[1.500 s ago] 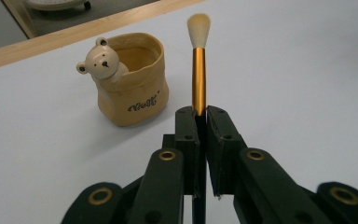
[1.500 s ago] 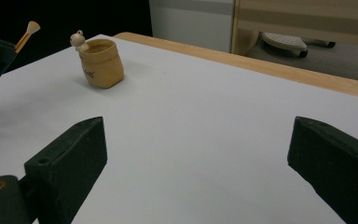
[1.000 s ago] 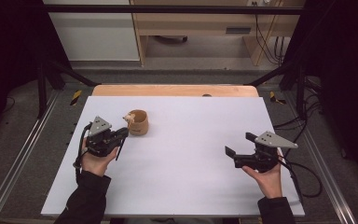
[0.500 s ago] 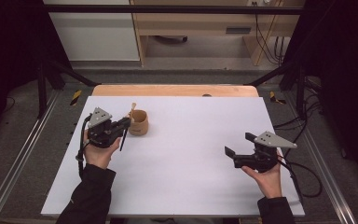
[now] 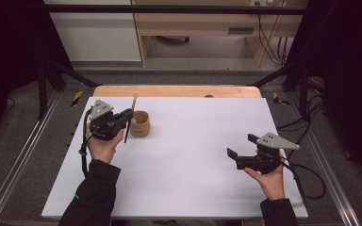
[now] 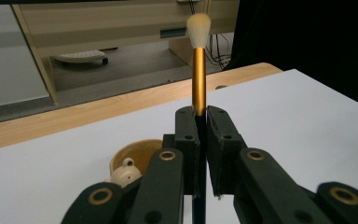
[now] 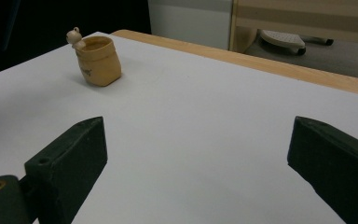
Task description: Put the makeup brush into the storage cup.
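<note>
My left gripper (image 5: 128, 116) is shut on a brush (image 5: 132, 113) just left of a small tan cup (image 5: 141, 124) on the white table top (image 5: 193, 160). The brush stands nearly upright. In the left gripper view its gold ferrule (image 6: 198, 79) and white bristles (image 6: 198, 23) rise above the closed jaws of my left gripper (image 6: 202, 117), and the cup (image 6: 137, 156), with a small pale figure on its rim, sits low left. My right gripper (image 5: 239, 150) rests open at the table's right side. In the right gripper view the right gripper (image 7: 196, 154) has nothing between its jaws, and the cup (image 7: 98, 60) stands far left.
A wooden strip (image 5: 176, 91) runs along the table's far edge. Metal rails (image 5: 23, 155) flank both sides. Cables (image 5: 306, 174) trail off the right edge. A wooden desk frame (image 5: 198, 28) and a white cabinet (image 5: 94, 33) stand beyond the table.
The left hand has risen and moved a little away from the person with the brush, which now stands taller beside the cup. The right gripper has stayed put.
</note>
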A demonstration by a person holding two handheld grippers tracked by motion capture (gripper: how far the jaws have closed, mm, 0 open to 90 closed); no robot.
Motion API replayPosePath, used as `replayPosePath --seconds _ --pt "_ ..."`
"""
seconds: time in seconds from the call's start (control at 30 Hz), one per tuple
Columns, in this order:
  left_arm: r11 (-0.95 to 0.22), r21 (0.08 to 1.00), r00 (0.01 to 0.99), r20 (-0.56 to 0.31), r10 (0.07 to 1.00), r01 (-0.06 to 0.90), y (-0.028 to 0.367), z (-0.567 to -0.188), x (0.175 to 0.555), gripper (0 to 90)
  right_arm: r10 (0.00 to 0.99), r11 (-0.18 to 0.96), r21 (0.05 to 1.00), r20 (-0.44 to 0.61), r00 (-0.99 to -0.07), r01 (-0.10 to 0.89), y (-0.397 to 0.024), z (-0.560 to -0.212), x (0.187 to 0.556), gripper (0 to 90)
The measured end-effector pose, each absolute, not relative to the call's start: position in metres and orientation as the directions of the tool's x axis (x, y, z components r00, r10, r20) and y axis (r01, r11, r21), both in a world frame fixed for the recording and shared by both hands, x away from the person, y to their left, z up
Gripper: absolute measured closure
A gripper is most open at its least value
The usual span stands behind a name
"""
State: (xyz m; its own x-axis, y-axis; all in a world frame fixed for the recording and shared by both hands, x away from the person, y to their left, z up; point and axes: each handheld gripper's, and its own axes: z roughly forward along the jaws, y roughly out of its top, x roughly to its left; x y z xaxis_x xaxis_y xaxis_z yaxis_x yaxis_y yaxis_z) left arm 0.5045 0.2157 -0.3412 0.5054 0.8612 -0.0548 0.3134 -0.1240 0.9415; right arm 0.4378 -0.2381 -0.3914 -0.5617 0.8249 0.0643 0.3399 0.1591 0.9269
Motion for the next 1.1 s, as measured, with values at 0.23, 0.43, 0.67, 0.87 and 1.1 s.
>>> replayPosePath --seconds 0.23,0.43,0.67,0.87,1.1 --pt "-0.110 0.947 0.499 -0.058 0.865 0.302 0.215 -0.337 0.511 83.5 0.821 0.157 0.926 0.070 -0.567 0.342 -0.238 -0.391 0.438 5.7" --pt "-0.098 0.952 0.495 -0.062 0.867 0.291 0.213 -0.335 0.518 83.5 0.821 0.151 0.928 0.075 -0.566 0.341 -0.238 -0.391 0.437 5.5" --pt "-0.080 0.958 0.492 -0.068 0.868 0.274 0.209 -0.329 0.526 83.5 0.820 0.152 0.929 0.072 -0.568 0.338 -0.239 -0.391 0.437 5.3" --pt "-0.080 0.963 0.490 -0.060 0.870 0.258 0.207 -0.324 0.530 83.5 0.819 0.157 0.929 0.068 -0.570 0.336 -0.240 -0.390 0.437 5.4" --pt "-0.071 0.968 0.483 -0.056 0.874 0.241 0.205 -0.319 0.538 83.5 0.820 0.146 0.930 0.078 -0.567 0.338 -0.241 -0.391 0.438 5.5"
